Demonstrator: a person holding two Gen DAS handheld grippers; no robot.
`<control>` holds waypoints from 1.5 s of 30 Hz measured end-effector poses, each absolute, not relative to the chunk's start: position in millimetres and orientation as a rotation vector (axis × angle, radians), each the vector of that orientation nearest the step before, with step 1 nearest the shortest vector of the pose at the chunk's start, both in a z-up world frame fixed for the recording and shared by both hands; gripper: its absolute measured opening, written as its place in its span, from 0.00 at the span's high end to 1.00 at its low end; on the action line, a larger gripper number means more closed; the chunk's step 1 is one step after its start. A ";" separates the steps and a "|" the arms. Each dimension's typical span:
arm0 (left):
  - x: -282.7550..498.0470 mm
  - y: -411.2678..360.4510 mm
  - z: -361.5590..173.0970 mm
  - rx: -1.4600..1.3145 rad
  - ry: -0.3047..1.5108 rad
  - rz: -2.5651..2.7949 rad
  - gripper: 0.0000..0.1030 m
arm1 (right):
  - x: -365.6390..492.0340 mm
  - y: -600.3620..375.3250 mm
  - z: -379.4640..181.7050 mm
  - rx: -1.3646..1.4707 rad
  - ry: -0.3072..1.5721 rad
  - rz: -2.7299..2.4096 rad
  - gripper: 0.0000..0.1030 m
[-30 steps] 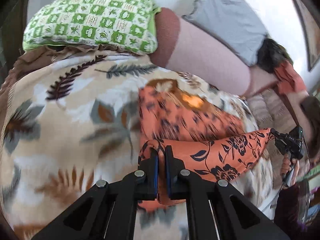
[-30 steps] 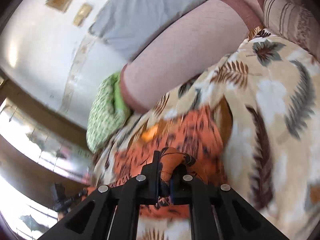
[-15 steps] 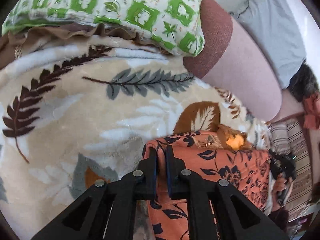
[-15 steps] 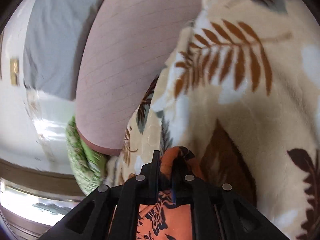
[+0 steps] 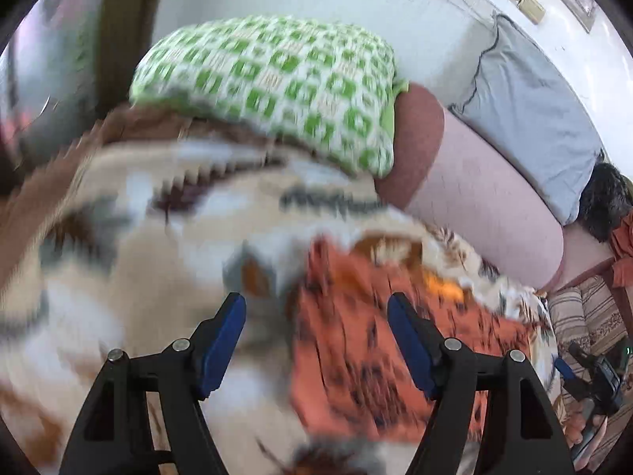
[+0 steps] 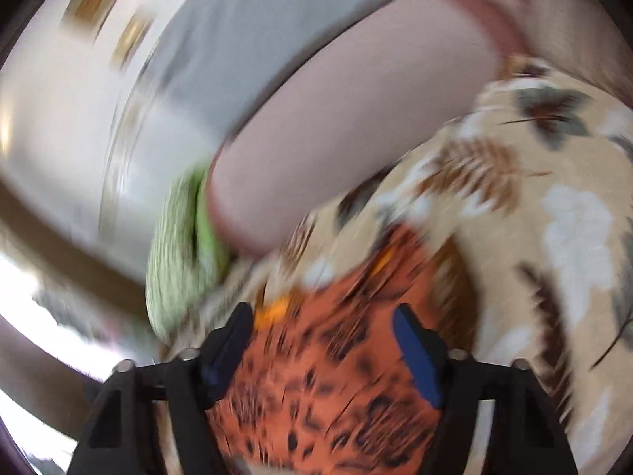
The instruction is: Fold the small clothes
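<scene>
From the left wrist, the left gripper [image 5: 316,308] has its jaws opening with nothing pinched between them; the orange garment [image 5: 395,336] lies on the leaf-print blanket [image 5: 130,277] below, mostly to the right, near a green checked pillow [image 5: 277,91]. From the right wrist, the right gripper [image 6: 322,320] also has its jaws opening, above the orange garment [image 6: 336,376] and free of it.
</scene>
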State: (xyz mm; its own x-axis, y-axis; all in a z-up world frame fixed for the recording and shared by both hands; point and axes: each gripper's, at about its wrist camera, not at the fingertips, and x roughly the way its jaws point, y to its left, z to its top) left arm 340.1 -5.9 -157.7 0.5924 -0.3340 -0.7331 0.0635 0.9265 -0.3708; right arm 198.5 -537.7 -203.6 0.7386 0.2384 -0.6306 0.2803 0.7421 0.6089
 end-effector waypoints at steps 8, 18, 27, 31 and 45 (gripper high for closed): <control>296.8 -9.6 -231.9 -0.404 0.978 -0.148 0.28 | 269.6 -333.7 -271.3 0.388 1.106 0.194 0.62; 312.6 -13.1 -262.1 -0.359 1.104 -0.231 0.28 | 409.1 -311.9 -304.2 0.396 1.062 0.007 0.64; 319.7 -4.0 -252.1 -0.409 1.091 -0.212 0.28 | 403.0 -314.2 -274.7 0.529 0.919 0.078 0.60; 311.5 -9.9 -244.8 -0.336 1.055 -0.194 0.28 | 400.2 -248.4 -290.7 0.449 0.998 0.224 0.60; 305.4 -3.2 -210.9 -0.214 0.905 -0.087 0.28 | 424.1 -243.9 -305.6 0.492 0.960 0.058 0.60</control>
